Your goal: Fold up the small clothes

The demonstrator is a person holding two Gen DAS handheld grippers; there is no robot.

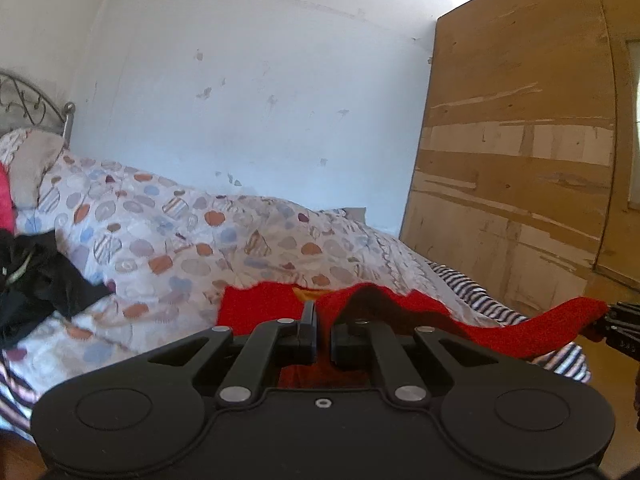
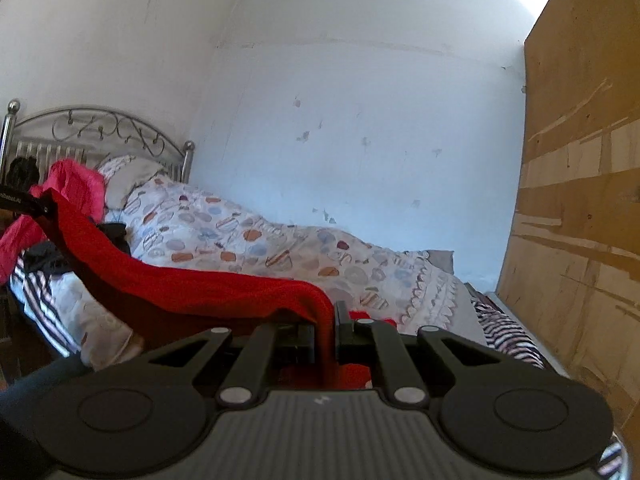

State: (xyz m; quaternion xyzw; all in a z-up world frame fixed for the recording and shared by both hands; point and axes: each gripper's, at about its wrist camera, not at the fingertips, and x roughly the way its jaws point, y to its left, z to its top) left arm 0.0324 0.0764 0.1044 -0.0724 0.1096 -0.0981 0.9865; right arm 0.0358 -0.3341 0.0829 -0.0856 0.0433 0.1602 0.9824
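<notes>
Fabric, a red garment, fills the space ahead of the left gripper, whose jaws are clenched on its edge low in the centre of the left wrist view. From there the cloth runs to the right of the frame, where a strip of it ends at the right gripper, cut off by the edge. The right wrist view shows the reverse: the right gripper is clamped on a fold of the red garment at lower centre, and the cloth stretches up to the left gripper at mid left, so it hangs taut between the two, lifted above the bed.

Only the right wrist view shows the whole metal headboard and the pink cloth under it. The left shows more of the black clothes and a wooden panel. The pinch point of each grip is half hidden by cloth. Both grippers point nearly level toward the wall.
</notes>
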